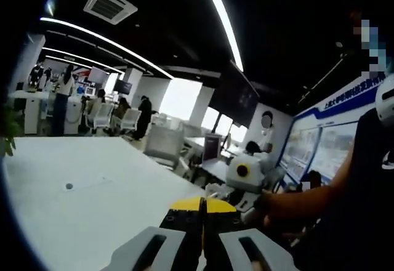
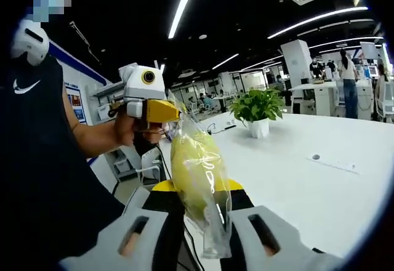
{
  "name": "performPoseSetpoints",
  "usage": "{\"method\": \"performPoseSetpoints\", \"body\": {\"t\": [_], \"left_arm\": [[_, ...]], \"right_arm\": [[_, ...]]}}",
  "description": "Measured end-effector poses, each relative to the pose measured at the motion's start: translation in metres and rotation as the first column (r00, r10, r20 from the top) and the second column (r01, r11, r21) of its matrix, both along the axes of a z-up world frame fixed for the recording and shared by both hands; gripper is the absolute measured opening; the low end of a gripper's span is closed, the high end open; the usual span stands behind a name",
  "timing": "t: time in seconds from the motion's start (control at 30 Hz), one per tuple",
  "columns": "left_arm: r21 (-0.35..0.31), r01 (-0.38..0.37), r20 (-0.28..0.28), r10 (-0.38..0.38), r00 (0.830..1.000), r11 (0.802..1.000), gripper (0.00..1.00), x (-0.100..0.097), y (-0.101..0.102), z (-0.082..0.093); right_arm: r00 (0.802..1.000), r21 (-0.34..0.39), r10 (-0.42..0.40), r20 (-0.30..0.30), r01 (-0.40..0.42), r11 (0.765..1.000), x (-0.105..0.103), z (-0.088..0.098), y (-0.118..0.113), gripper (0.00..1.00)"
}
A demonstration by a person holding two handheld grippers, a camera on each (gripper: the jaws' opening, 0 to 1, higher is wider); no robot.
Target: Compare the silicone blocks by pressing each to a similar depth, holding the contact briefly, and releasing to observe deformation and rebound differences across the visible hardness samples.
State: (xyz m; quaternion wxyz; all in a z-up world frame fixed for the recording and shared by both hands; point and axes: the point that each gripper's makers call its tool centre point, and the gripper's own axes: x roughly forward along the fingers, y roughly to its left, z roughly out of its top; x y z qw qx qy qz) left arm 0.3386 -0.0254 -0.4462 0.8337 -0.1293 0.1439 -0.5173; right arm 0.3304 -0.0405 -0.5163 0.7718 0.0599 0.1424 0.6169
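Left gripper (image 1: 202, 222) held with fingers pressed together; right gripper (image 2: 203, 222) clamped, both raised at chest height.

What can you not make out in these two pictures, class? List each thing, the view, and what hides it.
- Contents of the yellow clear-wrapped bag, right gripper view: glare and crinkled plastic blur them; whether they are silicone blocks cannot be told.
- The bag's top end, same view: the left gripper covers it.
- Small round mark on the white table, left gripper view: too small to identify.
- Wall posters, left gripper view: text too blurred.
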Motion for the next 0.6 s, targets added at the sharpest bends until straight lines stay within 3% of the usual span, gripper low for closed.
{"method": "performPoseSetpoints", "body": {"t": [0.07, 0.17, 0.27, 0.47, 0.6], "left_arm": [[-0.002, 0.006, -0.003, -0.006, 1.0, 1.0, 0.0, -0.001, -0.004, 0.001], [0.007, 0.004, -0.012, -0.004, 1.0, 1.0, 0.0, 0.001, -0.01, -0.002], [0.009, -0.011, -0.022, 0.012, 1.0, 1.0, 0.0, 0.003, -0.015, -0.004], [-0.006, -0.038, -0.047, 0.038, 0.998, 0.999, 0.0, 0.007, -0.018, -0.005], [-0.002, -0.05, -0.06, 0.05, 0.997, 0.999, 0.0, 0.009, -0.019, -0.007]], "right_arm": [[1.0, 0.001, 0.0, -0.003, 0.0, 1.0, 0.0, 0.001, -0.002, 0.15], [1.0, 0.003, -0.03, -0.009, 0.03, 1.0, 0.008, 0.003, -0.01, 0.29], [0.999, 0.016, -0.04, -0.024, 0.04, 0.999, 0.012, 0.004, -0.016, 0.5], [0.989, 0.003, -0.145, 0.001, 0.145, 0.989, 0.03, -0.007, -0.034, 0.97], [0.984, -0.003, -0.177, -0.001, 0.177, 0.984, 0.035, -0.015, -0.05, 0.97]]}}
